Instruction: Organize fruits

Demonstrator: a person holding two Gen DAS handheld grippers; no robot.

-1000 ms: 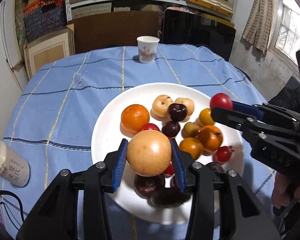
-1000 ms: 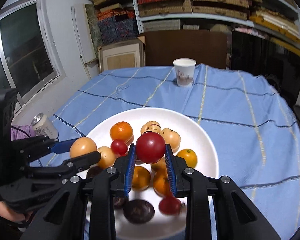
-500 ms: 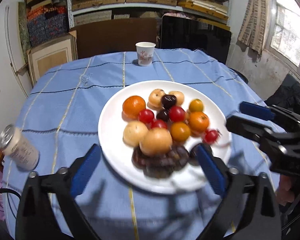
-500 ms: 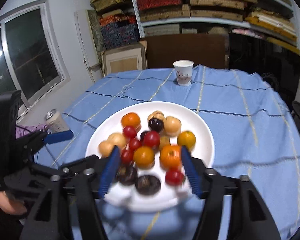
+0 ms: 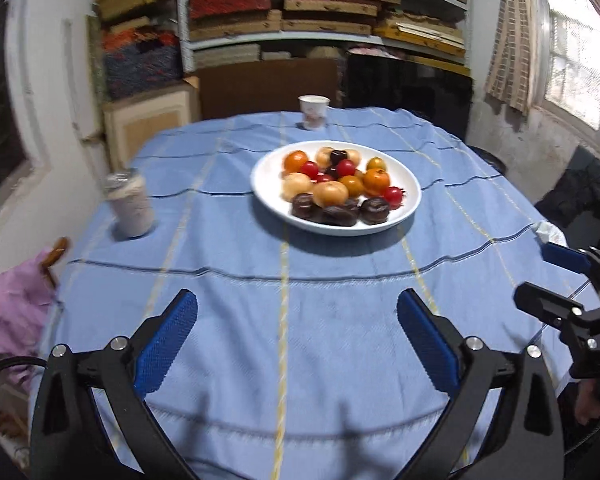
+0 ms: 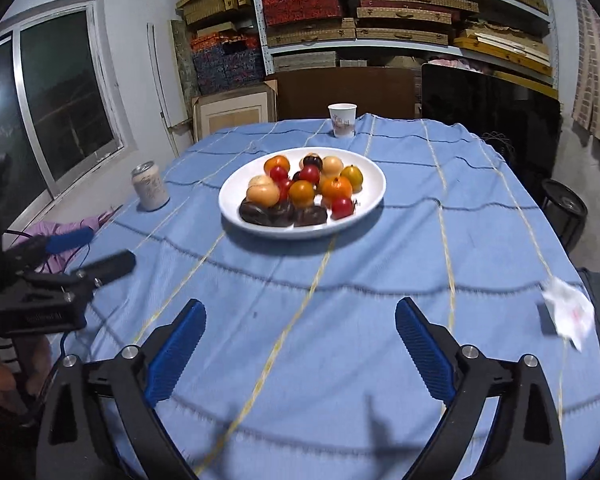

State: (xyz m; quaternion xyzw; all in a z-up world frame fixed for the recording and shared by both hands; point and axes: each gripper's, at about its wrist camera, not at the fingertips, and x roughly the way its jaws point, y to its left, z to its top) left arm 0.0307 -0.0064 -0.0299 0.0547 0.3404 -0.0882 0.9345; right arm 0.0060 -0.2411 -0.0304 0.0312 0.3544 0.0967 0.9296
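Both my left gripper (image 5: 296, 334) and right gripper (image 6: 300, 340) are hanging wide open, gripping nothing, at the near table edge; fruits (image 6: 300, 194) are sitting piled on the white plate (image 6: 370, 200) farther away.

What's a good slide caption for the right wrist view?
Open right hand-held gripper pulled back from white plate piled with fruits.

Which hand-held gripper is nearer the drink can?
Left. The left hand-held gripper hangs open over the table's left edge, just short of the drink can. The right hand-held gripper, also open, sits farther right, past the midline.
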